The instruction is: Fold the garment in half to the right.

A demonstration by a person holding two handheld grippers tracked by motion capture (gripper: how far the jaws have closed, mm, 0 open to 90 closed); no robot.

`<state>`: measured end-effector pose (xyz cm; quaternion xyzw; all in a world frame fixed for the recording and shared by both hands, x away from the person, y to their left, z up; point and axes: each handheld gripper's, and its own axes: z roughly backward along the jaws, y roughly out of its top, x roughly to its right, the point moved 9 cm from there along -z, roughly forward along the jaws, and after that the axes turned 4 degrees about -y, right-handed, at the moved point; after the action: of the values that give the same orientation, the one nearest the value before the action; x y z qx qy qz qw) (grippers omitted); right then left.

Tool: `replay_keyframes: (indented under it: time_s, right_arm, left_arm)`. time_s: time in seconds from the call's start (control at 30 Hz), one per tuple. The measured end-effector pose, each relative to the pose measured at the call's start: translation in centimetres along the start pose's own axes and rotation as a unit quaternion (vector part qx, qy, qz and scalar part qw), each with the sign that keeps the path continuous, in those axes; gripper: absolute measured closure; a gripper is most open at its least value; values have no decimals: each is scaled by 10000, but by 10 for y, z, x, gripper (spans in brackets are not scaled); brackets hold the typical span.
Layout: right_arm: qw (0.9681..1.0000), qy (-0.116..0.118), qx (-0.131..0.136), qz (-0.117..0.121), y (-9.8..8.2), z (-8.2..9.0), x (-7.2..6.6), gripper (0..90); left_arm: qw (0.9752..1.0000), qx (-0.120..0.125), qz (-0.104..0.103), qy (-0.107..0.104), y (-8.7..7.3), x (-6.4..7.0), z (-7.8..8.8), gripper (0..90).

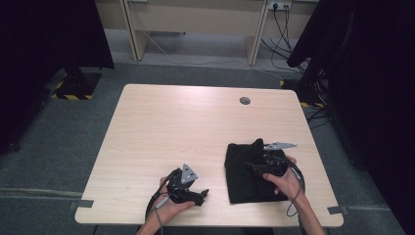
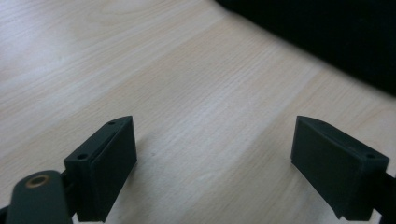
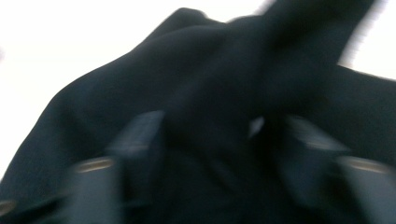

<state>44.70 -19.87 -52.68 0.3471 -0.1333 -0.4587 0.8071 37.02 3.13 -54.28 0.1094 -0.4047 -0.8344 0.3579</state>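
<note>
Black folded cloth (image 1: 247, 171) lies near-right on the table (image 1: 195, 122). Right gripper (image 1: 257, 168) is over it with a fold between its jaws; blur hides whether they pinch. Best to bite one layer only and lift slowly. Left gripper (image 2: 215, 154) rests released, near-left. No readable writing.

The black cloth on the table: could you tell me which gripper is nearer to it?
Right. The right gripper is over the black cloth, with a raised fold between its jaws. The left gripper rests on bare table to the cloth's left, apart from it, jaws open.
</note>
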Motion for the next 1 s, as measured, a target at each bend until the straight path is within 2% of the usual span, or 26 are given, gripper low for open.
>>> replay_keyframes:
  time_s: [0.1, 0.17, 0.23, 0.3, 0.4, 0.57, 0.67, 0.8, 1.0]
  right_arm:
    - [9993, -128, 194, 303, -2, 0, 1, 618]
    - [9992, -45, 289, 290, -1, 5, 0, 743]
    - [9989, 60, 379, 260, 1, 12, 1, 805]
    - [9985, 122, 448, 301, 4, 19, 0, 827]
    - [9975, 81, 506, 492, 11, 31, -2, 840]
    - [9951, 140, 855, 469, 28, 58, -7, 842]
    - [9939, 71, 907, 618, 32, 69, -9, 848]
    - [9947, -10, 833, 607, 32, 68, -4, 849]
    - [9975, -36, 578, 407, 14, 52, 9, 852]
  left_arm:
    - [9997, 83, 211, -30, -1, -8, 5, 132]
    - [9997, 87, 248, 13, -3, -11, 7, 132]
    - [9998, 59, 198, 55, -5, -12, 8, 133]
    - [9998, 29, 136, 105, -6, -11, 9, 133]
    - [9999, -6, 62, 141, -6, -10, 8, 131]
    - [9999, -8, 49, 127, -6, -10, 8, 130]
    - [9999, -31, 17, 146, -6, -10, 8, 129]
    - [9998, -52, -24, 167, -6, -9, 7, 129]
    - [9998, -68, -78, 177, -6, -9, 6, 129]
